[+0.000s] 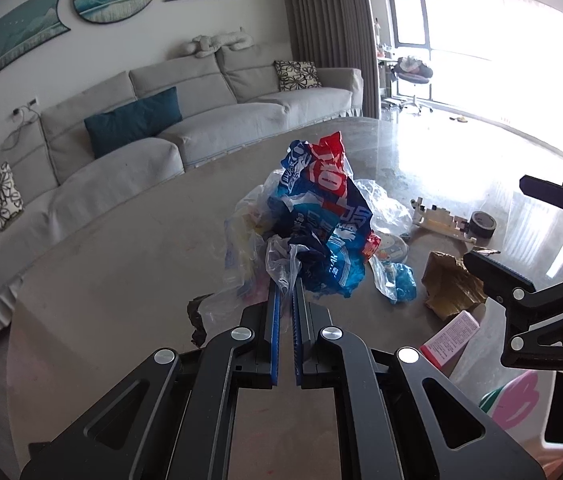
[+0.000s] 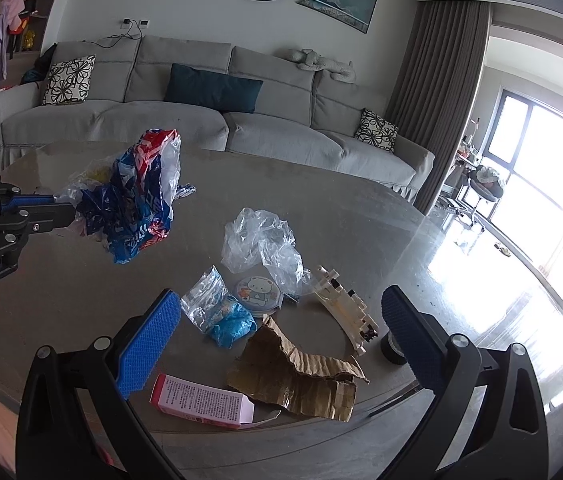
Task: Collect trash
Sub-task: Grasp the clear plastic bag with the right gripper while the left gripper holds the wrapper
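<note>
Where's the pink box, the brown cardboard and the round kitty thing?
pink box [image 2: 201, 402], right wrist view, its printed side
brown cardboard [image 2: 301, 380], right wrist view, crumpled middle
round kitty thing [image 2: 256, 293], right wrist view, picture face

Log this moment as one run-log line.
left tongs: shut on crumpled wrapper bundle, clear of table | right tongs: open, empty | cardboard scrap, pink box: on table

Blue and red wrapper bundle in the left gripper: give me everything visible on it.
The wrapper bundle is crumpled printed plastic film, blue and red with white lettering, tangled with clear plastic bags. The left gripper is shut on its lower, twisted end, so it stands up from the fingertips. In the right wrist view it hangs clear above the table, touching nothing else. Yellowish bits show inside one clear bag.
</note>
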